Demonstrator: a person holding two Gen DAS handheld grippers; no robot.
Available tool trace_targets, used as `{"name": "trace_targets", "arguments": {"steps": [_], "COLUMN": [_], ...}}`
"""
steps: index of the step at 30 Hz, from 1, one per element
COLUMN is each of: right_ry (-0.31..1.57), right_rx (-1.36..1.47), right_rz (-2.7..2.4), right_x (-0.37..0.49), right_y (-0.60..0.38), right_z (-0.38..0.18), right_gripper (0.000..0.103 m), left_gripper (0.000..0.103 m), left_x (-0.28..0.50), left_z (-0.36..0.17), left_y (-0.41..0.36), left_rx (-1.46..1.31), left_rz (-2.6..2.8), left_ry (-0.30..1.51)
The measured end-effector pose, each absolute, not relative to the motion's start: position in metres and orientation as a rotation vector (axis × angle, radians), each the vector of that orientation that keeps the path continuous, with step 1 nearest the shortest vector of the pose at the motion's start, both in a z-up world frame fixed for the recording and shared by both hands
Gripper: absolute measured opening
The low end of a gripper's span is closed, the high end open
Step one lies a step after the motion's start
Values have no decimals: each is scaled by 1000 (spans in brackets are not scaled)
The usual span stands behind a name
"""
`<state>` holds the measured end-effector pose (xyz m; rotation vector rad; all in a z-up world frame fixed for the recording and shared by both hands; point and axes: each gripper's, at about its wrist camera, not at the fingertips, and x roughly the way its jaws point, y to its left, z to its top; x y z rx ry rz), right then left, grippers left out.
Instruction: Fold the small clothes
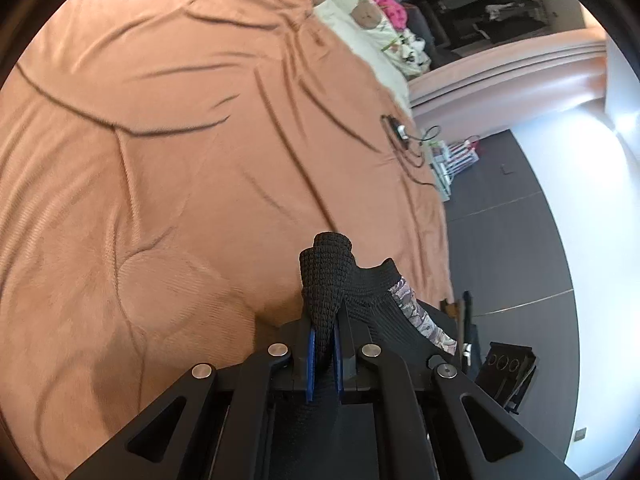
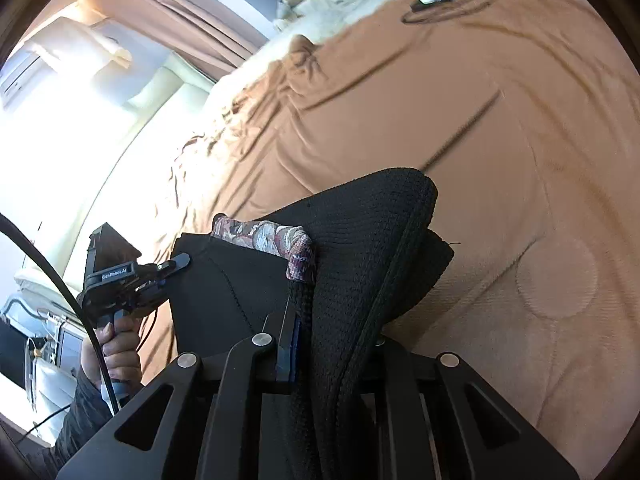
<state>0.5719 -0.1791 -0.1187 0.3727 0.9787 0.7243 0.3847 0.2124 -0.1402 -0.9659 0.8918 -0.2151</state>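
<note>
A small black knit garment with a patterned pink-grey trim hangs stretched between my two grippers above the orange bed cover. My left gripper is shut on one black knit corner, which sticks up between the blue pads. It also shows in the right wrist view, held by a hand at the garment's left edge. My right gripper is shut on the other edge; the cloth drapes over and hides its right finger.
The orange bed cover is wrinkled. A small black device with a cable lies near the far edge. White bedding and toys lie beyond it. Grey floor and a black stand lie beside the bed.
</note>
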Motion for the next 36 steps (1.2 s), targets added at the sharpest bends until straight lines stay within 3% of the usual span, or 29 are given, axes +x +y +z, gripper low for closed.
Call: {"name": "trace_targets", "arguments": {"steps": [20, 36], "right_ry": [663, 452], "right_rx": [259, 166], "right_rz": [712, 559], "right_x": [424, 300], "right_y": [-261, -392], "right_z": [1, 119], "right_gripper": [10, 10], "left_gripper": [6, 6], "left_x": [333, 350], "left_z": [16, 122], "left_y": [146, -5], "left_rx": [-851, -680], "left_rz": [-387, -617], "left_ry": [680, 642]}}
